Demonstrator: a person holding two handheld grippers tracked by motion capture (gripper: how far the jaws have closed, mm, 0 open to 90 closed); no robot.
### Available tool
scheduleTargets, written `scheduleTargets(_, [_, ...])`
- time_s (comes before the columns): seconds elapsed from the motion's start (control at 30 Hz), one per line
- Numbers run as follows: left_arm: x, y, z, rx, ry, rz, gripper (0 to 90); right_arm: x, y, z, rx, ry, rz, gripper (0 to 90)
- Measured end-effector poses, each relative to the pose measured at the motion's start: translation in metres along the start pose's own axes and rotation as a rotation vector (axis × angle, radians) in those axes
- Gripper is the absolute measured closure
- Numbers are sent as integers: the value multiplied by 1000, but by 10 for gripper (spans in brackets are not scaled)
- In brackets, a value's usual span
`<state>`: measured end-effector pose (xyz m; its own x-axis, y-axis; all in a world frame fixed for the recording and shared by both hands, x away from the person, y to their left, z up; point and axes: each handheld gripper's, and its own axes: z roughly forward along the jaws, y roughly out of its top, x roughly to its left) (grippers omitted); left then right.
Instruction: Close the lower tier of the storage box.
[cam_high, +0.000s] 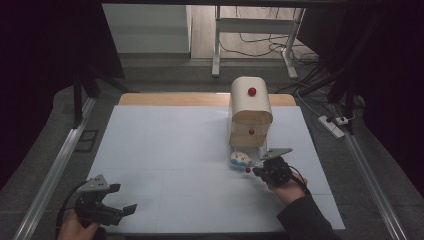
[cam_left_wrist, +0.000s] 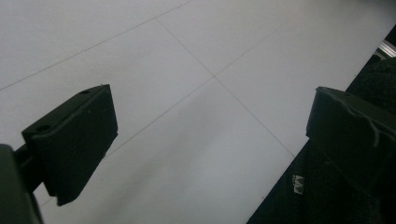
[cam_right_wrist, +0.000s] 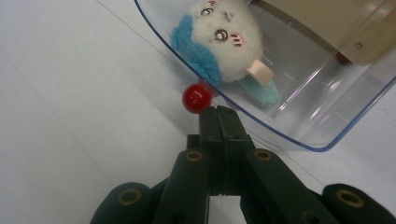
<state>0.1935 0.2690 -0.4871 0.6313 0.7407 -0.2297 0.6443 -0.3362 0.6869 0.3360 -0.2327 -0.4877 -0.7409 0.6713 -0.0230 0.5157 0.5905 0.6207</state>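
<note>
A clear plastic drawer (cam_right_wrist: 322, 126) is standing pulled out from the bottom of a small wooden cabinet (cam_high: 250, 112) with a rounded top, and a white-and-blue plush toy (cam_right_wrist: 224, 39) is lying inside it, face up against the curved front wall. A red ball knob (cam_right_wrist: 196, 98) is projecting from the drawer's front, matching the two red knobs higher on the cabinet. The right tool (cam_right_wrist: 219, 112) is pointing at that knob with its jaws pressed together, the tips just touching or nearly touching the ball rather than enclosing it; this placement suggests the knob is serving as the handle by which the drawer is being moved, though the direction of travel cannot be judged. The left tool (cam_high: 121, 199) is resting low near the front left of the table (cam_high: 165, 145), well apart from the cabinet, its jaws spread wide and empty, apparently idle. The table is carrying a pale sheet marked with faint grid lines, a strip of bare wood showing along its far edge. Beyond, dark curtains are flanking a grey floor with cables, a power strip (cam_high: 332, 126) and the legs of a white stand (cam_high: 255, 35).
</note>
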Motion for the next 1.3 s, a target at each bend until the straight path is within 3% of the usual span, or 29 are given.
scheduleTargets(0.1, [0, 0, 0, 0, 1, 0, 26, 1, 1, 0, -2, -19, -12, 894])
scheduleTargets(0.23, [0, 0, 0, 1, 1, 0, 26, 0, 4, -3, -39, -40, 8, 894])
scheduleTargets(0.47, [0, 0, 0, 2, 1, 0, 26, -3, 7, -2, -55, -70, 25, 894])
scheduleTargets(0.73, [0, 0, 0, 3, 2, 1, 27, -8, 11, 0, -77, -86, 55, 894])
scheduleTargets(1.3, [0, 0, 0, 3, 3, 0, 27, -17, 18, 8, -77, -99, 72, 894])
